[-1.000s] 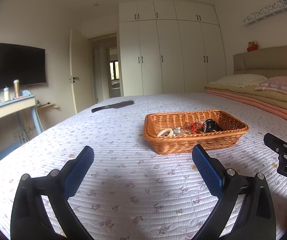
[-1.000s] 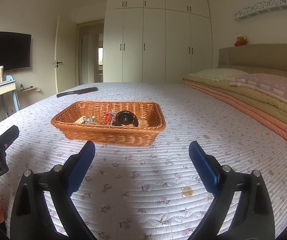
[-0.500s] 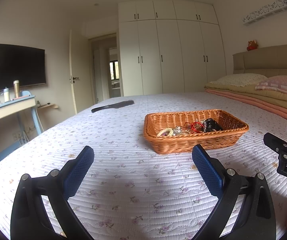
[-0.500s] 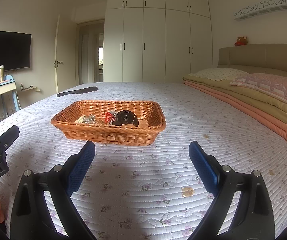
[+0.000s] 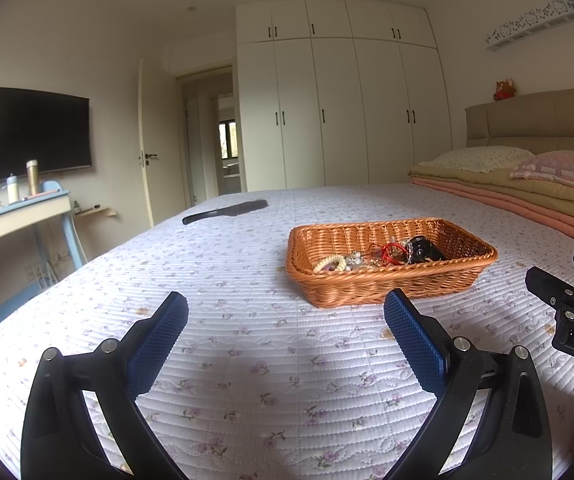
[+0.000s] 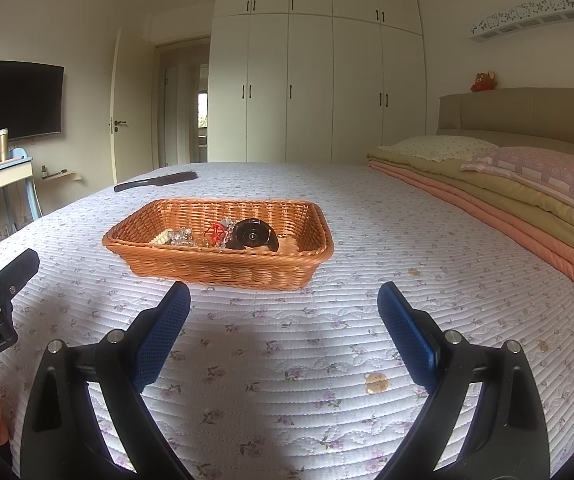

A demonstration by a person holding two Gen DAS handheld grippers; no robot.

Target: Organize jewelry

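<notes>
An orange wicker basket (image 5: 391,284) (image 6: 223,270) stands on the floral quilted bed. It holds a tangle of jewelry: a cream bead bracelet (image 5: 331,263), a red cord piece (image 5: 391,250) (image 6: 215,231), shiny silver pieces (image 6: 181,236) and a round black case (image 5: 423,249) (image 6: 254,234). My left gripper (image 5: 285,316) is open and empty above the quilt, short of the basket. My right gripper (image 6: 283,306) is open and empty, also short of the basket. Each gripper shows at the edge of the other's view.
A black comb-like object (image 5: 227,211) lies farther back on the bed. Folded blankets and pillows (image 6: 507,188) lie along the right side. A desk with bottles (image 5: 19,208) and a wall TV (image 5: 37,134) stand at the left. White wardrobes (image 6: 315,88) fill the far wall.
</notes>
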